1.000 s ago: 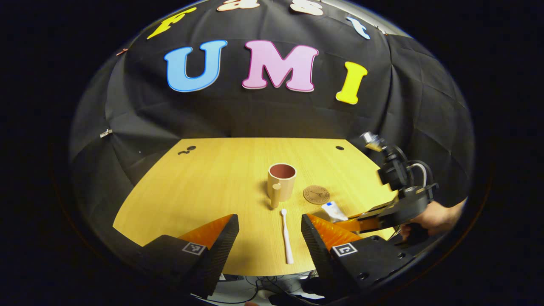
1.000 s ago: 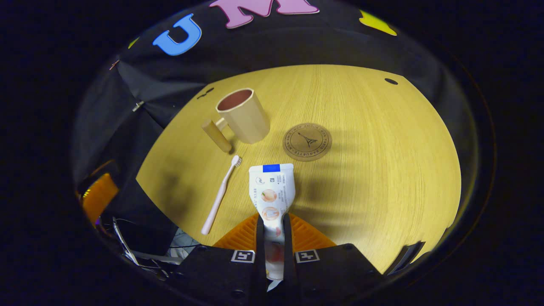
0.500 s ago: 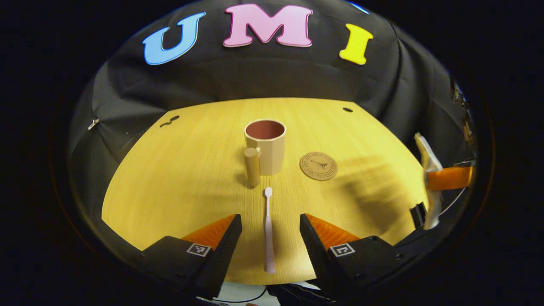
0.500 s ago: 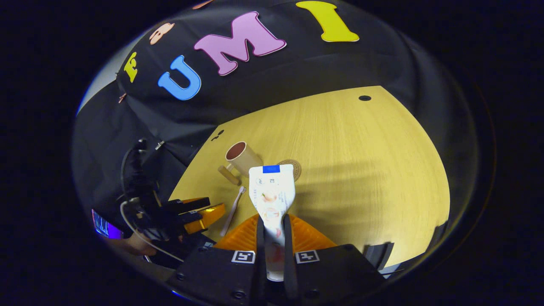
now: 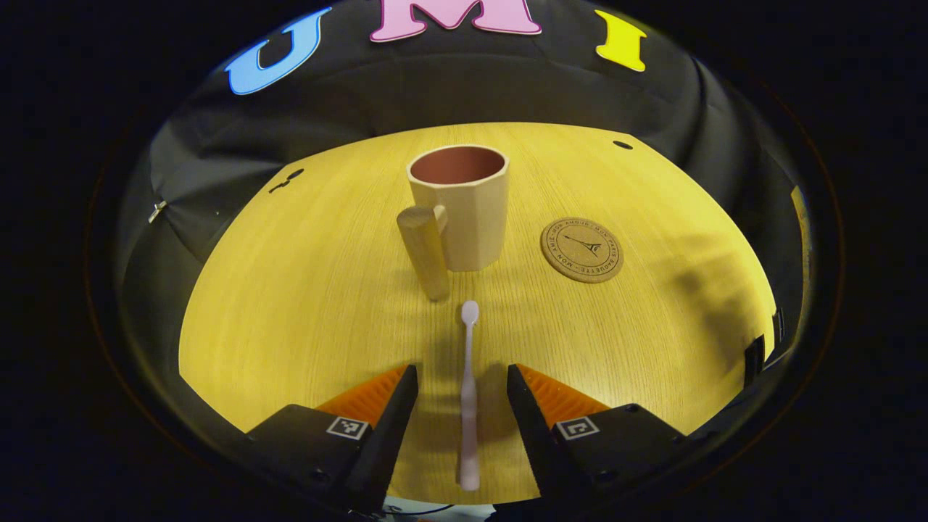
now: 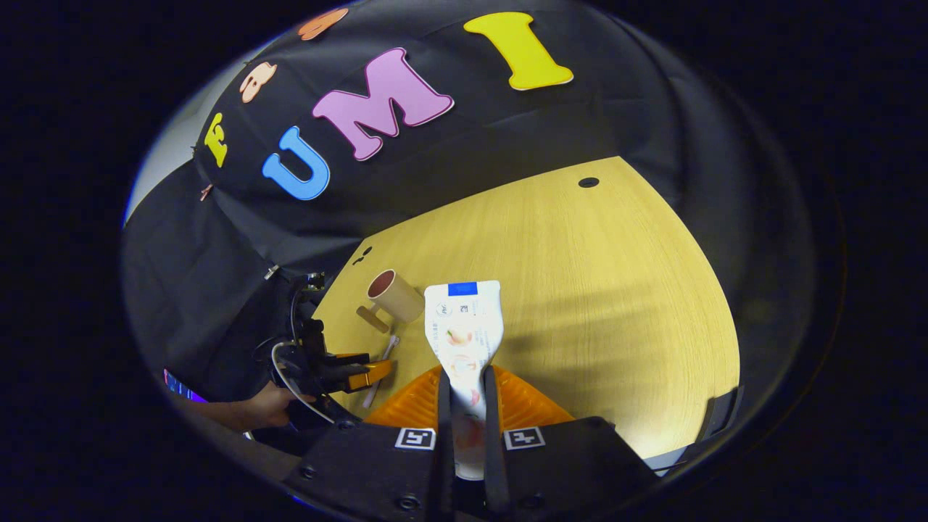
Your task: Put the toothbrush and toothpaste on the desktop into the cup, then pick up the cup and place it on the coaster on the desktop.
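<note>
- In the left gripper view, the left hand-held gripper (image 5: pixel 459 380) sits low over the worktop (image 5: pixel 304 290) with its fingers spread apart, one on either side of the pale toothbrush (image 5: pixel 469 391), not touching it.
- The toothbrush lies flat, its head pointing toward the beige cup (image 5: pixel 462 206), which stands upright with its peg-like handle nearest the camera.
- A round brown coaster (image 5: pixel 581 249) lies just to the right of the cup, apart from it.
- In the right gripper view, the right hand-held gripper (image 6: pixel 464 384) is raised above the worktop, clenched on the white toothpaste (image 6: pixel 462 326) tube, which stands up between its fingers.
- That view looks down on the cup and toothbrush, small at the left, with the left hand-held gripper and a person's hand (image 6: pixel 267 407) holding it.
- The worktop is yellow wood grain; black cloth (image 6: pixel 449 159) hangs behind it.
</note>
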A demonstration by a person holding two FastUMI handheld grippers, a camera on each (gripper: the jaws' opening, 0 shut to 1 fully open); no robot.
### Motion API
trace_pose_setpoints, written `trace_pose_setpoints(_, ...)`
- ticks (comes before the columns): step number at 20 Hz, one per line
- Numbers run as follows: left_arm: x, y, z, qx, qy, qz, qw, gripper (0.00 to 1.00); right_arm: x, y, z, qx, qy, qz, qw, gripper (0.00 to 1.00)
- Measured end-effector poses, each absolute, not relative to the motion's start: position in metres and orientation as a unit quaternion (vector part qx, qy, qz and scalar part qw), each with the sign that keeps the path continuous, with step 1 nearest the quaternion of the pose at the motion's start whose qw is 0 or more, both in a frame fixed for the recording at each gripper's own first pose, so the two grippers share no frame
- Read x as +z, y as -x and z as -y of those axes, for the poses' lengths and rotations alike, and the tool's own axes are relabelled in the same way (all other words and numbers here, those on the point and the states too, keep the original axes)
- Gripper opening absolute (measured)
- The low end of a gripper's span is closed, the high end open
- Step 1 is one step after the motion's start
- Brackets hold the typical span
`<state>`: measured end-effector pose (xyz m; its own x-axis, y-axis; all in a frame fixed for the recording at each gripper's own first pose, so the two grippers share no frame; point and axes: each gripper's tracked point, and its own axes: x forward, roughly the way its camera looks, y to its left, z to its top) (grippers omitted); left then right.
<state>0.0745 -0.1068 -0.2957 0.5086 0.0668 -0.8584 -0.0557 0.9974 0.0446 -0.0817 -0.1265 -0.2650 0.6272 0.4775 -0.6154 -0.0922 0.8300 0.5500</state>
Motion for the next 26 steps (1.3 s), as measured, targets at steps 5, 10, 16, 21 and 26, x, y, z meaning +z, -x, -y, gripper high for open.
trace_pose_setpoints(5, -0.305, -0.076, 0.110, 0.027, -0.016, -0.515, 0.857, 0.75, -0.262, 0.079, 0.136, 0.157, -0.260, -0.390, 0.869, 0.19)
trace_pose_setpoints(10, -0.307, -0.075, 0.114, 0.032, 0.031, -0.526, 0.849, 0.72, -0.261, 0.067, 0.129, 0.150, -0.299, -0.381, 0.862, 0.19)
trace_pose_setpoints(16, -0.309, -0.077, 0.126, -0.021, -0.011, -0.523, 0.852, 0.41, -0.247, 0.044, 0.117, 0.137, -0.339, -0.356, 0.860, 0.19)
trace_pose_setpoints(21, -0.307, -0.078, 0.131, -0.063, -0.039, -0.532, 0.843, 0.14, -0.234, 0.034, 0.109, 0.109, -0.353, -0.333, 0.867, 0.19)
trace_pose_setpoints(26, -0.308, -0.081, 0.132, -0.108, -0.077, -0.519, 0.845, 0.07, -0.216, 0.032, 0.087, 0.085, -0.360, -0.309, 0.876, 0.19)
